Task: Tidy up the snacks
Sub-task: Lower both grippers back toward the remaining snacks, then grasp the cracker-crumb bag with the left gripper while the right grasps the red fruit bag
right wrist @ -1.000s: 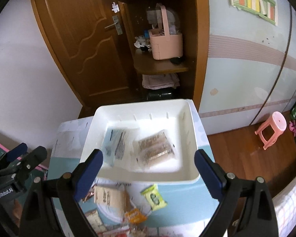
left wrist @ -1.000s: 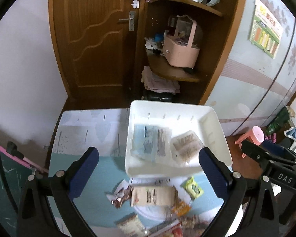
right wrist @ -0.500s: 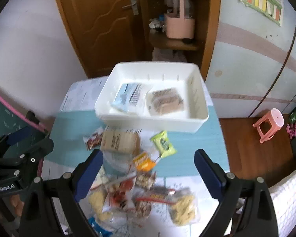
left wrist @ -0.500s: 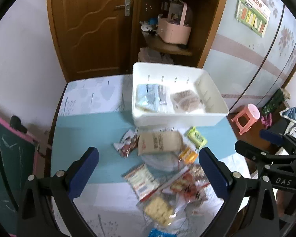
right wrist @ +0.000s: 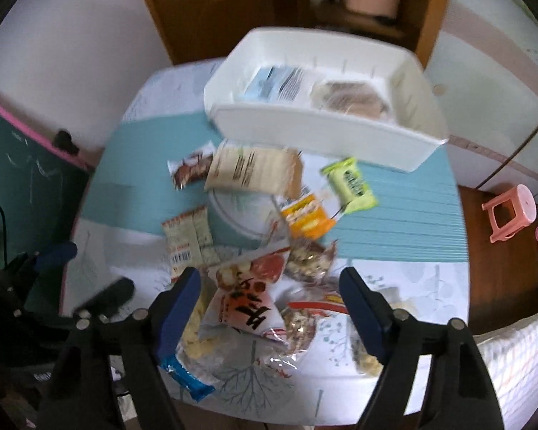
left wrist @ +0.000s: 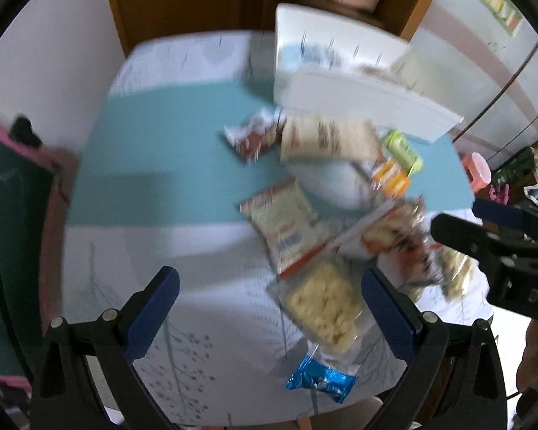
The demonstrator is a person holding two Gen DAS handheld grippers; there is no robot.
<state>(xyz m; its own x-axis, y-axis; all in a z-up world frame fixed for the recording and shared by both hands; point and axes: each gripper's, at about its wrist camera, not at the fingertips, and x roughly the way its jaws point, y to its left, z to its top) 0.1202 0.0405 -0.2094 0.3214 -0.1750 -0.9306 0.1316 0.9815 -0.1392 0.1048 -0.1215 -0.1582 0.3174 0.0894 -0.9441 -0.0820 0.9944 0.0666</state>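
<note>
Snacks (right wrist: 247,308) lie in a loose heap on the table (right wrist: 394,193), just in front of a white bin (right wrist: 322,129) that already contains a blue-and-white packet (right wrist: 276,82) and a brown one (right wrist: 351,98). Right gripper (right wrist: 269,297), jaws apart but just narrowed, hangs over a red-and-white bag with nothing gripped. Left gripper (left wrist: 269,297) is spread wide and empty above a clear bag of pale crackers (left wrist: 322,304).

Motion-blurred white bin (left wrist: 358,96); blue packet (right wrist: 188,380) partly behind right claw (right wrist: 270,295).
</note>
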